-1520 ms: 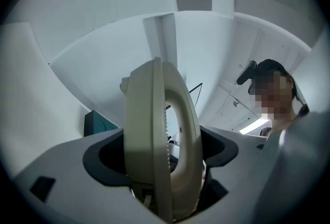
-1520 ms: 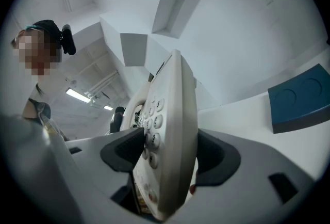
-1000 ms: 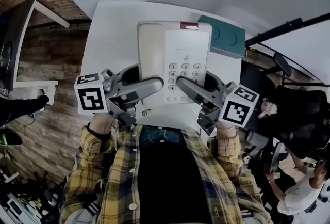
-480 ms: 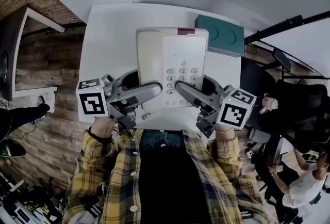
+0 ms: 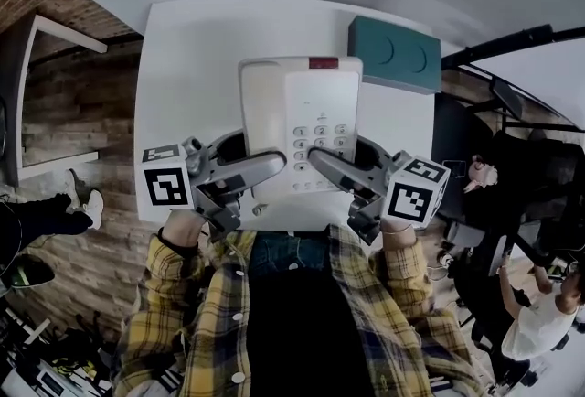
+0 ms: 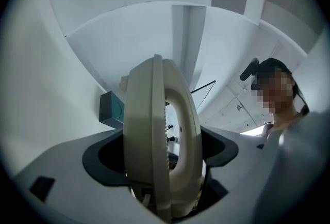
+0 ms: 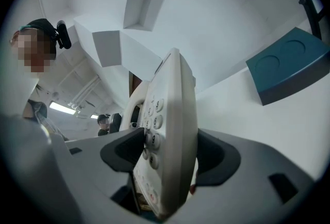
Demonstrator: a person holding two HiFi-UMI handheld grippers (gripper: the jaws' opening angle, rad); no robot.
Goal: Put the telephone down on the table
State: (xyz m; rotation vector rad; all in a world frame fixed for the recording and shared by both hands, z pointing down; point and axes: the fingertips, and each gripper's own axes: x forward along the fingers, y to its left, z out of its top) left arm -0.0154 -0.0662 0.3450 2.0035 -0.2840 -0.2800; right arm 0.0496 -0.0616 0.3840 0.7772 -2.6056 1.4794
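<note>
Holding the telephone [image 5: 302, 125] just over the counter [image 5: 192, 57] — the left hand-held gripper [image 5: 265, 166] is clamped on its near-left edge, the right hand-held gripper [image 5: 331, 165] on its near-right. Lowering seems in hand; next, set it down level, near of the box [image 5: 393, 52], then let go.

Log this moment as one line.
left gripper: shut on telephone; right gripper: shut on telephone; telephone: keypad up, over table; teal box: far right

The cream telephone [image 5: 302, 125] carries a small, seemingly red strip [image 5: 323, 63]; the bench [image 5: 192, 66] is white, the box [image 5: 395, 54] teal.
</note>
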